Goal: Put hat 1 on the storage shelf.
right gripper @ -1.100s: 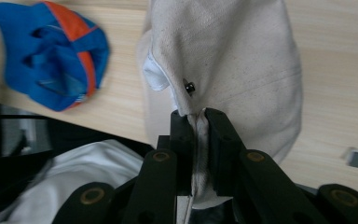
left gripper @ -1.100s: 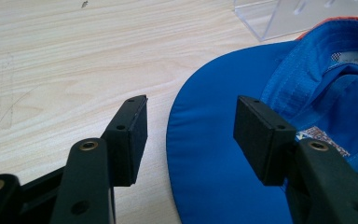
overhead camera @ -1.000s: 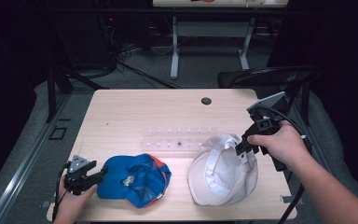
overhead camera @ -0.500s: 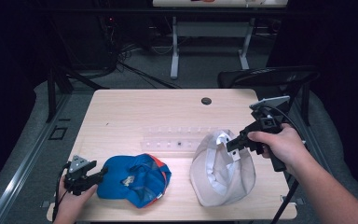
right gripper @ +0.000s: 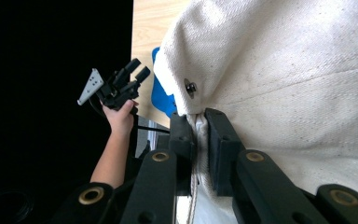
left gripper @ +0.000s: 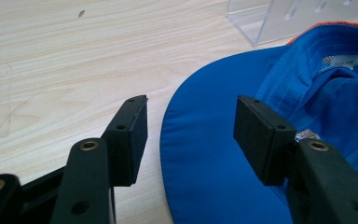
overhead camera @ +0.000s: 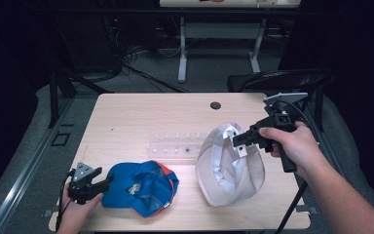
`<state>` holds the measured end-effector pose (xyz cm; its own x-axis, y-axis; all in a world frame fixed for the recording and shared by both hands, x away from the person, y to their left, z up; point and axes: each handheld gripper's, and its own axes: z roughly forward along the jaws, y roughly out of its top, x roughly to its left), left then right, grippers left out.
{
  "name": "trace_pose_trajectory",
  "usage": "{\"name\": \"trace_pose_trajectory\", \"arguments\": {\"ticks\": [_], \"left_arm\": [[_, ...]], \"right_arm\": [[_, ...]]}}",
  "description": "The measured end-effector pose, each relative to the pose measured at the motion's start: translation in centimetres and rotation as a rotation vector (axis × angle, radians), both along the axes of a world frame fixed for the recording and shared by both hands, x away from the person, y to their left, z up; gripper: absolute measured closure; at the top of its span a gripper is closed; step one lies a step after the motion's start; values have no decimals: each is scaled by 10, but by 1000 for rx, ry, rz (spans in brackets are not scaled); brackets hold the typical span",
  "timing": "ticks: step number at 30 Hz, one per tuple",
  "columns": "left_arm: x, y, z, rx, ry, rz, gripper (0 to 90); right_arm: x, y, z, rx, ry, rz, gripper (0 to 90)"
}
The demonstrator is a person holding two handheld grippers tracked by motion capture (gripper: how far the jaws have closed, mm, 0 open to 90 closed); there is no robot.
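Note:
A cream cap [overhead camera: 231,170] hangs tilted at the table's right front, its inside facing up. My right gripper [overhead camera: 239,140] is shut on the cap's back edge and holds that edge up off the table; the cream cloth [right gripper: 279,84] is pinched between the pads near a metal snap. A blue cap [overhead camera: 143,187] with an orange edge lies upside down at the left front. My left gripper [overhead camera: 102,184] stands open at the blue cap's brim [left gripper: 200,154], one pad beside the brim on the table side and one over it, neither pressing on it.
A clear plastic rack [overhead camera: 177,145] lies across the table's middle, just behind both caps. A round cable hole [overhead camera: 215,105] sits near the far edge. A dark chair [overhead camera: 277,80] stands behind the right corner, and table legs [overhead camera: 181,48] further back.
My right gripper has lifted the cream cap's back edge and drawn it up, so the cap has tipped from lying flat to standing tilted. The left gripper has stayed put.

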<state>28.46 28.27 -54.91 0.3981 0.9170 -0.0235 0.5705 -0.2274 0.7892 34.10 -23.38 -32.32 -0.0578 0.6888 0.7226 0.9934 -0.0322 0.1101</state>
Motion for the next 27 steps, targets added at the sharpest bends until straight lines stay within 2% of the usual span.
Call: {"name": "trace_pose_trajectory", "arguments": {"ticks": [9,16,27], "left_arm": [[0,-1,1,1,5,-10,449],[0,-3,0,3,7,-21,448],[1,-2,-1,6,7,-15,446]], "right_arm": [[16,14,11,37,-30,7,820],[31,27,21,78,-61,-15,820],[54,47,32,105,-97,-30,820]]}}
